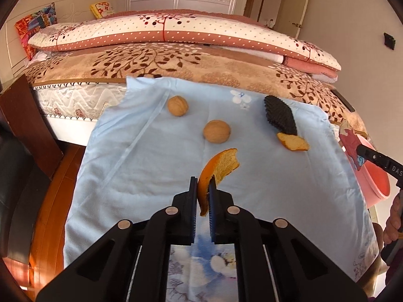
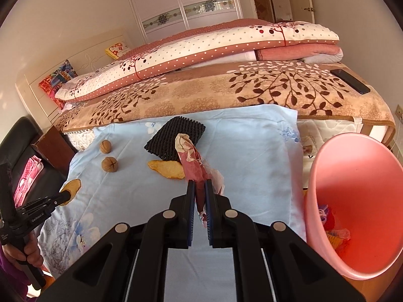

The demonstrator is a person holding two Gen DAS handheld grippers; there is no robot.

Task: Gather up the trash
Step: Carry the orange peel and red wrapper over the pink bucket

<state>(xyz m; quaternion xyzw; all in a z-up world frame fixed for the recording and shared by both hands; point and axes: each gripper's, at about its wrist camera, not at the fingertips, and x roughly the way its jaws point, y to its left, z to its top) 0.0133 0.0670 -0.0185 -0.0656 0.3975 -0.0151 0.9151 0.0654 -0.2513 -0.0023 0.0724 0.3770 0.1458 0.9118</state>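
My left gripper is shut on a curved piece of orange peel, which sticks up from between the pads above the light blue cloth. A second peel piece lies by a black ridged pad. My right gripper is shut on a crumpled red-and-white wrapper. The pink bin stands tilted at the right, its mouth facing me, with several scraps inside. In the right wrist view the left gripper shows at the far left, holding its peel.
Two walnuts rest on the cloth. Behind it is a bed with a leaf-patterned blanket and folded quilts. A black phone lies on the blanket. A dark wooden bedside piece and orange floor are at the left.
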